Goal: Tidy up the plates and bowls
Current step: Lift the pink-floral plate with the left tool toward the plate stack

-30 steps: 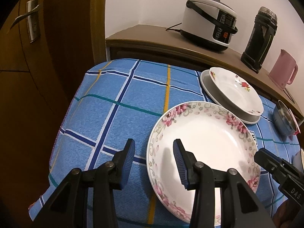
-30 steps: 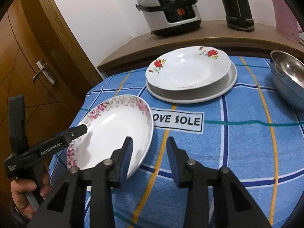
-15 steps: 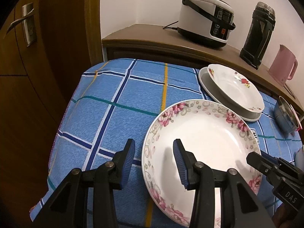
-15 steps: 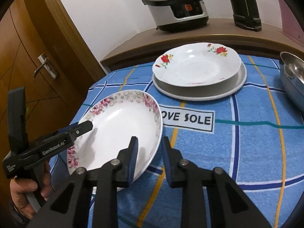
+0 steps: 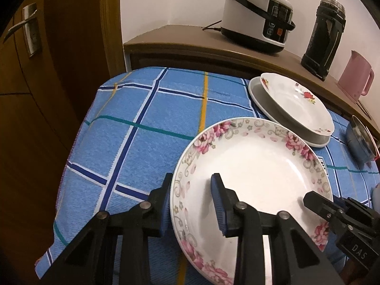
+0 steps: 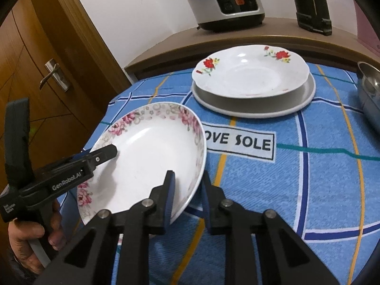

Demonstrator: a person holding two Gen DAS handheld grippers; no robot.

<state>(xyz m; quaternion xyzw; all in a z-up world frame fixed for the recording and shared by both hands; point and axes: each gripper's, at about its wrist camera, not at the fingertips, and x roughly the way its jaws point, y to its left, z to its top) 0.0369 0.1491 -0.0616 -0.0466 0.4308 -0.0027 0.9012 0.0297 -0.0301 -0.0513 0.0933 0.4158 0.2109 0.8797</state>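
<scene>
In your left wrist view, your left claw [image 5: 191,204] straddles the near rim of the pink-flowered plate [image 5: 256,166]: one finger outside, one on the white inside. Its jaws have just been closing on that rim and look clamped, so the plate is in its grip. Your right claw [image 5: 332,210] reaches onto the plate's far side. Beyond and to the right of the claw sits the stack, a red-flowered plate [image 5: 296,102] on a gray plate [image 5: 261,99]. In your right wrist view, the right claw [image 6: 186,198] has also just been closing and pinches the plate's rim between its pads, the plate tilted off the blue cloth [image 6: 308,190]. The left claw [image 6: 104,153] is at the plate's opposite edge, your hand [image 6: 35,242] low beneath it; both claws slope downward. You look to be mid-pickup; next, lift evenly and carry it forward onto the stack.
</scene>
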